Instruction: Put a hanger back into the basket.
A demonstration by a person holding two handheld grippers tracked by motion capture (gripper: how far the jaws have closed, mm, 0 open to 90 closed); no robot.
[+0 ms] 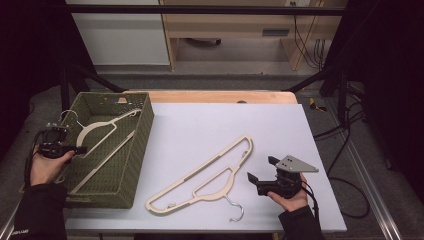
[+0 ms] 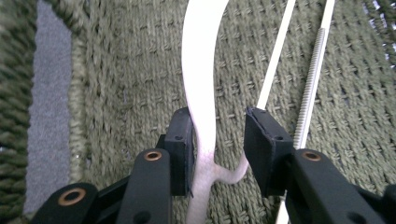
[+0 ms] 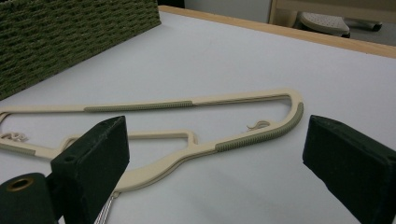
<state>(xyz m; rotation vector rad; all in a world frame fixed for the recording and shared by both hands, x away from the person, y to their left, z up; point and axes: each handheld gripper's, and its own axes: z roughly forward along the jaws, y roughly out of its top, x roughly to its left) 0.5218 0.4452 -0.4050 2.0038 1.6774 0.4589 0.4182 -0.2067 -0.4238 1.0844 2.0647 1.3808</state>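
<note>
Left gripper (image 2: 217, 140) released, jaws loose around hanger (image 2: 201, 84) in basket (image 1: 142, 130). Right gripper (image 1: 262, 172) released; next, grasp second hanger (image 1: 200, 180) near table's front edge.

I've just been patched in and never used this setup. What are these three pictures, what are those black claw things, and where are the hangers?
A person sits at a table with a hand-held two-jaw gripper in each hand. The high view looks down from above; the other two views come from cameras riding on the grippers.

The left gripper reaches into the green woven basket. The hanger in the basket lies there, and in the left gripper view its cream arm runs between the jaws, which stand slightly apart from it, so it looks released.

The right gripper is open and holds nothing. It waits beside the hanger on the table, which lies flat with its metal hook toward the person.
</note>
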